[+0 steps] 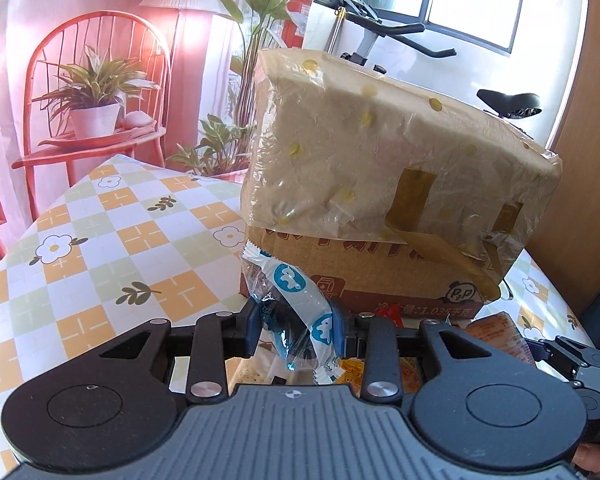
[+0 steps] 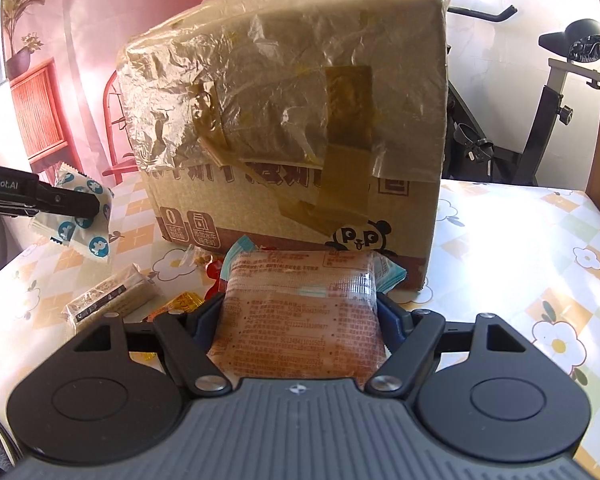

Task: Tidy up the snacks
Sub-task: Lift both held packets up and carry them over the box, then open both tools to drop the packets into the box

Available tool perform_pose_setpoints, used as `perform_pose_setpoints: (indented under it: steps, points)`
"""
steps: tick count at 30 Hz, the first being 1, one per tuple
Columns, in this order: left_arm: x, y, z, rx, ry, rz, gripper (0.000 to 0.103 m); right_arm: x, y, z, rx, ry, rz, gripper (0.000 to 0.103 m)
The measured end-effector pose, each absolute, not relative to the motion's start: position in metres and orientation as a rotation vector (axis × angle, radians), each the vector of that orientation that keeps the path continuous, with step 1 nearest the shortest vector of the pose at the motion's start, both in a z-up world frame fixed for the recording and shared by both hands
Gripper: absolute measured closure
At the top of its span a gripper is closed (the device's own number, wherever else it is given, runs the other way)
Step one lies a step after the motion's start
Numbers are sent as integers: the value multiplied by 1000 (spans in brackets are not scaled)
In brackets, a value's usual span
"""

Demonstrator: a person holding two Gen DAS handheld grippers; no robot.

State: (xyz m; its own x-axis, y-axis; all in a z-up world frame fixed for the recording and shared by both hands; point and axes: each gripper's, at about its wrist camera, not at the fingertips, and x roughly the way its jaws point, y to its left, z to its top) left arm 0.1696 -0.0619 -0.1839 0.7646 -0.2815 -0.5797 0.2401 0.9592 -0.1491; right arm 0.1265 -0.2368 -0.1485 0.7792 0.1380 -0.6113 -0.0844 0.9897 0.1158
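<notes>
My left gripper (image 1: 296, 326) is shut on a clear snack packet with blue and white round marks (image 1: 300, 312), lifted above the table in front of the cardboard box (image 1: 380, 168). The right wrist view shows that same packet (image 2: 86, 220) at the left, pinched by the left gripper's black fingers (image 2: 72, 204). My right gripper (image 2: 300, 312) is shut on a wide orange-printed snack packet (image 2: 300, 304), close to the box's (image 2: 292, 120) lower front. Several loose snacks lie on the table: a beige bar (image 2: 112, 298), yellow and red packets (image 2: 196, 292).
The tall taped cardboard box with a panda print stands on a checkered flower-patterned tablecloth (image 1: 112, 240). An exercise bike (image 2: 560, 92) is behind at right, a red chair with a potted plant (image 1: 96, 108) behind at left. Bare cloth lies to the right (image 2: 540, 260).
</notes>
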Motion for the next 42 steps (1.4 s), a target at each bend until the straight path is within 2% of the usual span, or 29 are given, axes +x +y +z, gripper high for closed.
perform_pose_setpoints:
  steps: [14, 20, 25, 33, 42]
  points:
    - [165, -61, -152, -75, 538, -298, 67, 101, -251, -125, 128, 604, 53, 26]
    - [167, -67, -125, -67, 467, -334, 67, 87, -266, -96, 130, 519, 9, 26]
    - [178, -77, -95, -51, 395, -381, 67, 91, -278, -48, 125, 399, -9, 26]
    - [230, -113, -52, -9, 347, -450, 67, 177, -280, 21, 26, 284, 72, 26]
    - [306, -148, -61, 55, 438, -440, 66, 294, -266, -10, -45, 486, 58, 26]
